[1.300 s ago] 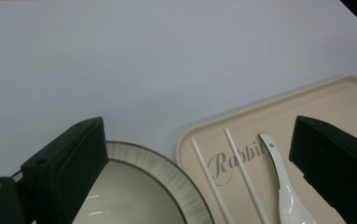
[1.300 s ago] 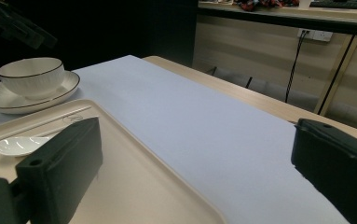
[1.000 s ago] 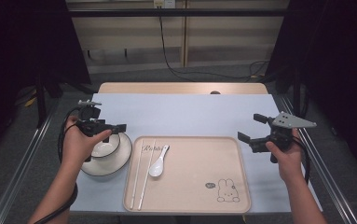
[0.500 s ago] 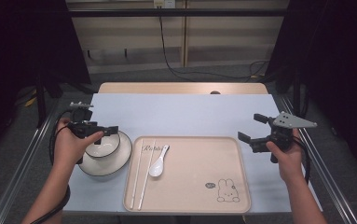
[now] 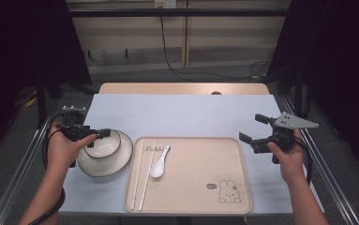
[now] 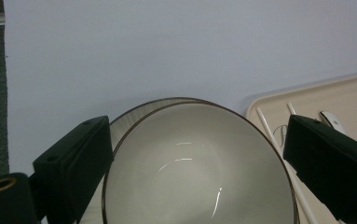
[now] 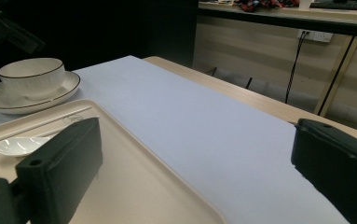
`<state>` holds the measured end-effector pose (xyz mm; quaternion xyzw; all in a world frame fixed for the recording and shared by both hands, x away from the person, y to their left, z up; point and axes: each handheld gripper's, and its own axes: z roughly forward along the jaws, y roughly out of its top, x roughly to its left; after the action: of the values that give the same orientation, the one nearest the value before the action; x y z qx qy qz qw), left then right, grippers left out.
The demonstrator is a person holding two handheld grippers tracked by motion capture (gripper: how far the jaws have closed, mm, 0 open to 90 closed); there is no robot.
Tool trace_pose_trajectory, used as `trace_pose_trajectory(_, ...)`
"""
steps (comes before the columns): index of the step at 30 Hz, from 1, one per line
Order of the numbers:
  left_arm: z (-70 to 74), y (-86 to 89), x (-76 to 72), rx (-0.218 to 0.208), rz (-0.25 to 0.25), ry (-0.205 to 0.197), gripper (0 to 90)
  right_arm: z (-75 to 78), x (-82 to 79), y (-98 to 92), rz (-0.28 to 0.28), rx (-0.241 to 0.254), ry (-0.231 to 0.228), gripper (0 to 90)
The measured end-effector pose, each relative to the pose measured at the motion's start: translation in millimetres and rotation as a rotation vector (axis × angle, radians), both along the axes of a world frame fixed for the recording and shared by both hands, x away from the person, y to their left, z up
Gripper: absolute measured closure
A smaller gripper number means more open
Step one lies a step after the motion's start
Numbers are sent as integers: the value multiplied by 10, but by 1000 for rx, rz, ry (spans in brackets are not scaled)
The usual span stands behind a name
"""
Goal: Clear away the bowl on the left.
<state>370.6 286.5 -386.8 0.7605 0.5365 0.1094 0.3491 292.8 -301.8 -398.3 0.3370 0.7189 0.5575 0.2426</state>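
Item: my left gripper (image 5: 92,136), fingers spread, straddling the bowl (image 6: 197,163) on its saucer (image 5: 105,155). Risk: glazed rim slips, saucer drags along. Right gripper (image 5: 257,139): fingers spread, idle.

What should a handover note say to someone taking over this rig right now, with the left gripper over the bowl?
Left gripper: open, jaws either side of the white bowl, not yet closed on it.
Right gripper: open, holding nothing, off the tray's right edge.
The bowl sits on its saucer, left of the tray. Spoon and chopsticks lie at the tray's left side.
Done: approach to the bowl.
Left: probably grip the bowl and move it, likely onto the tray.
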Motion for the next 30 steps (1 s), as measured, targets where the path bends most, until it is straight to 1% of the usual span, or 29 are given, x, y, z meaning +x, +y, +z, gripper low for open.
trace_pose_trajectory(1, -9, 3, 1, -7, 6, -2, 82, -1, 1, 2, 1, 0, -1, 18)
trace_pose_trajectory(2, -12, 24, 4, 4, -6, 5, 83, 0, -2, 3, -2, -6, 1, 17)
trace_pose_trajectory(4, -32, 37, 6, 10, 1, 8, 86, -1, 0, 5, 1, -2, 2, 17)
trace_pose_trajectory(5, -44, 44, 8, 10, -3, 10, 92, 0, -1, 7, 1, -2, 4, 17)
trace_pose_trajectory(6, -60, 39, 7, 0, 9, 9, 96, -1, -1, 8, 2, -2, 2, 18)
trace_pose_trajectory(7, -70, 44, 10, 7, 9, 9, 97, 0, -1, 8, 2, -2, 2, 17)
trace_pose_trajectory(8, -83, 52, 10, 9, 5, 18, 98, 0, -1, 8, 2, -2, 3, 17)
trace_pose_trajectory(9, -99, 46, 11, 0, 18, 17, 100, 0, -1, 8, 2, -1, 2, 17)
trace_pose_trajectory(11, -120, 60, 18, 2, 17, 25, 109, 1, -1, 9, 2, -1, 1, 17)
trace_pose_trajectory(12, -126, 83, 25, 22, 6, 27, 110, 2, 0, 8, 3, 1, 1, 17)
trace_pose_trajectory(13, -134, 92, 27, 22, 7, 34, 116, 3, -2, 9, -1, 0, 2, 17)
trace_pose_trajectory(14, -145, 93, 29, 17, 21, 34, 124, 3, -1, 9, 2, -4, 0, 17)
trace_pose_trajectory(15, -155, 103, 31, 16, 23, 32, 127, 2, -2, 10, 1, -3, 1, 17)
trace_pose_trajectory(16, -157, 123, 34, 25, 13, 38, 132, 0, 0, 10, 4, 0, 2, 17)
trace_pose_trajectory(17, -168, 117, 32, 19, 30, 34, 146, 0, -1, 9, 1, -2, 3, 18)
trace_pose_trajectory(18, -170, 136, 34, 25, 19, 42, 151, -1, -1, 9, 1, -1, 4, 17)
trace_pose_trajectory(19, -181, 134, 31, 17, 33, 37, 159, 0, -1, 10, 1, 0, 5, 17)
trace_pose_trajectory(20, -186, 130, 25, -2, 57, 37, 183, 0, 1, 10, 3, -1, 2, 17)
trace_pose_trajectory(22, -183, 169, 23, 13, 38, 46, 226, 0, 1, 11, 2, -2, 2, 17)
trace_pose_trajectory(23, -195, 167, 22, 0, 54, 41, 239, 0, 1, 11, 2, -2, 2, 18)
trace_pose_trajectory(24, -198, 172, 19, 1, 60, 47, 253, 0, 0, 11, 1, -2, 2, 17)
trace_pose_trajectory(25, -199, 187, 18, 20, 43, 52, 276, 0, 1, 12, 3, -1, 1, 17)
trace_pose_trajectory(26, -206, 190, 16, 14, 41, 60, 301, 0, 0, 11, 5, -2, 1, 17)
trace_pose_trajectory(27, -219, 181, 12, -7, 55, 60, 308, 0, 0, 11, 5, -2, 1, 17)
trace_pose_trajectory(28, -228, 187, 12, 1, 53, 58, 317, 0, -1, 13, 1, -2, 3, 17)
trace_pose_trajectory(29, -232, 198, 13, 13, 48, 64, 325, -1, 1, 13, 4, -1, 2, 18)
trace_pose_trajectory(30, -244, 200, 12, -1, 56, 65, 361, 0, 0, 13, 3, -1, 3, 17)
